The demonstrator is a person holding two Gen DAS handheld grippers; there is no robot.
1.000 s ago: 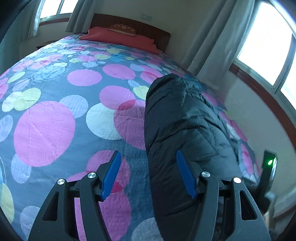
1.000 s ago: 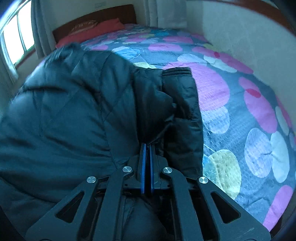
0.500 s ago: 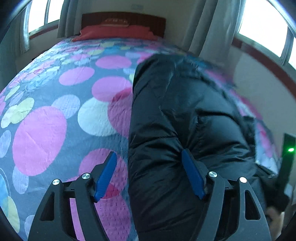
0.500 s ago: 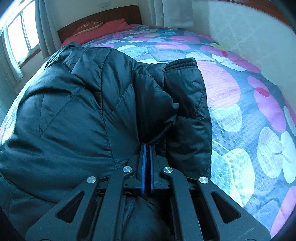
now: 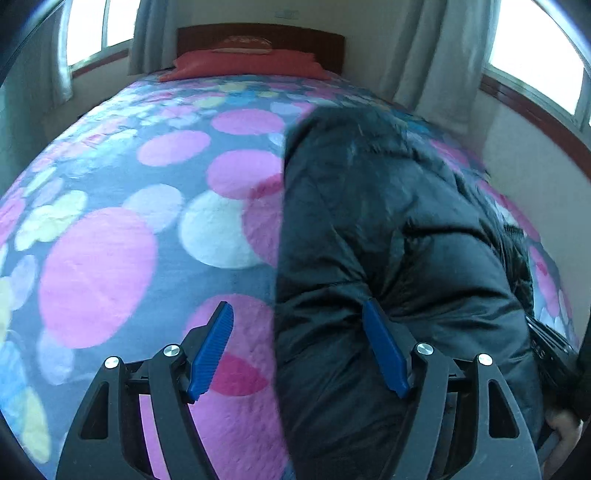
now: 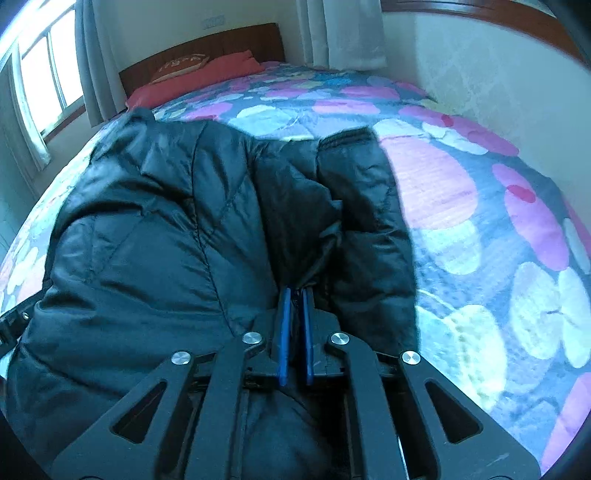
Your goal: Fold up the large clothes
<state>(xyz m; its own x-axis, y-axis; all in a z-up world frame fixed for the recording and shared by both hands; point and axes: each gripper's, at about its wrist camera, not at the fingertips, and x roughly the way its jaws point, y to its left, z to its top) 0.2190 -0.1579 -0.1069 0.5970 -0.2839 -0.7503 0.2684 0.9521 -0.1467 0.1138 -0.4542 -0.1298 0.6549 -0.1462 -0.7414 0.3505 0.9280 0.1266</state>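
A black quilted puffer jacket [image 5: 388, 229] lies lengthwise on the bed's right half. In the left wrist view my left gripper [image 5: 299, 317] is open; the jacket's left edge runs between its blue pads, and the right pad [image 5: 384, 347] presses into the fabric. In the right wrist view my right gripper [image 6: 294, 295] is shut on a fold of the jacket [image 6: 147, 236], near a sleeve [image 6: 362, 192] with a ribbed cuff that lies folded along the jacket's right side.
The bed has a spotted pink, white and blue cover [image 5: 110, 240]. A red pillow [image 5: 243, 64] and wooden headboard [image 5: 258, 33] are at the far end. A wall [image 6: 498, 74] runs along the bed's right side. Curtained windows stand on both sides.
The left gripper has swung right and lower over the jacket's left edge. The right gripper stays shut on the fabric while the jacket shifts slightly under it.
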